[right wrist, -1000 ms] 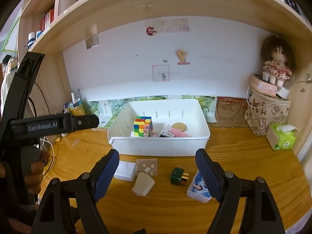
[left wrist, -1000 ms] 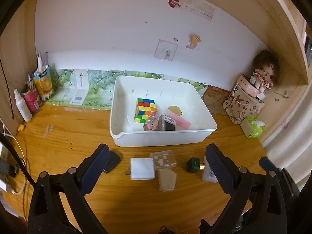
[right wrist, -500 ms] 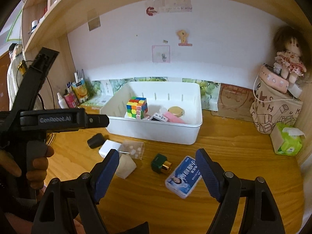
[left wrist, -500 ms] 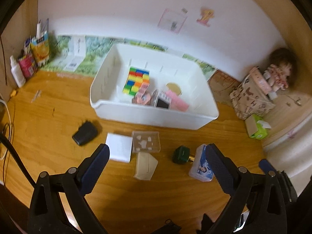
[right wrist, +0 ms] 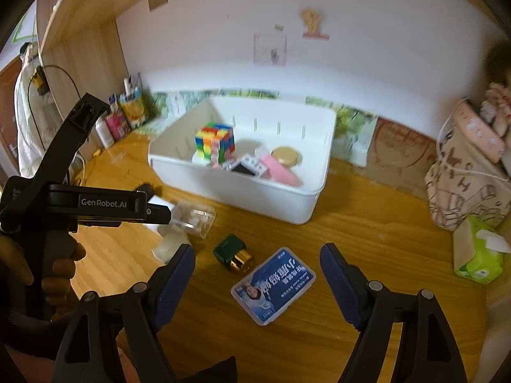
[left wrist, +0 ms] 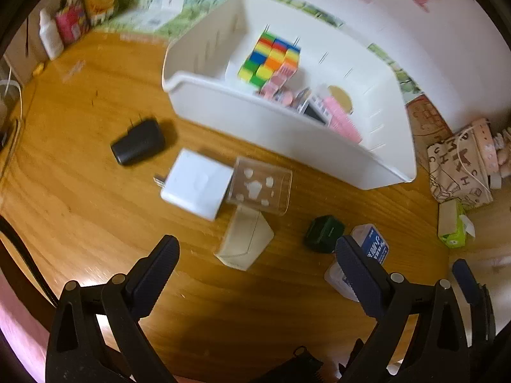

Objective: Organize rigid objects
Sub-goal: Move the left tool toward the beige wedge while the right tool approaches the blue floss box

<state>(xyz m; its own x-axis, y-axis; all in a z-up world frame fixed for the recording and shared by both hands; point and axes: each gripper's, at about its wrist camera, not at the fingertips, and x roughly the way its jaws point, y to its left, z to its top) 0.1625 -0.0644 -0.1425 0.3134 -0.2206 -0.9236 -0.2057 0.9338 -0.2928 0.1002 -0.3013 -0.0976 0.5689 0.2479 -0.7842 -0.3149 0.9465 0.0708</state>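
Loose items lie on the wooden desk in front of a white bin (left wrist: 255, 121): a black charger (left wrist: 139, 142), a white charger (left wrist: 198, 188), a clear box (left wrist: 260, 185), a cream wedge-shaped box (left wrist: 244, 242), a green and gold bottle (left wrist: 322, 234) and a blue-labelled flat box (right wrist: 273, 284). The bin holds a colour cube (left wrist: 270, 62) and several small things. My left gripper (left wrist: 255, 255) hangs open over the cream box, touching nothing. My right gripper (right wrist: 257, 255) is open just above the blue-labelled box, with the bottle (right wrist: 233, 253) near its left finger.
Bottles and packets (left wrist: 80, 12) stand at the back left corner. A patterned bag (right wrist: 463, 185) and a green tissue pack (right wrist: 479, 249) crowd the right side. A hand (right wrist: 60, 274) holds the left tool's black body (right wrist: 105, 202). Cables run along the desk's left edge.
Both grippers have come down and closer to the loose items. The left view has tilted down and rolled; the right now looks onto the blue-labelled box. Both stay open.
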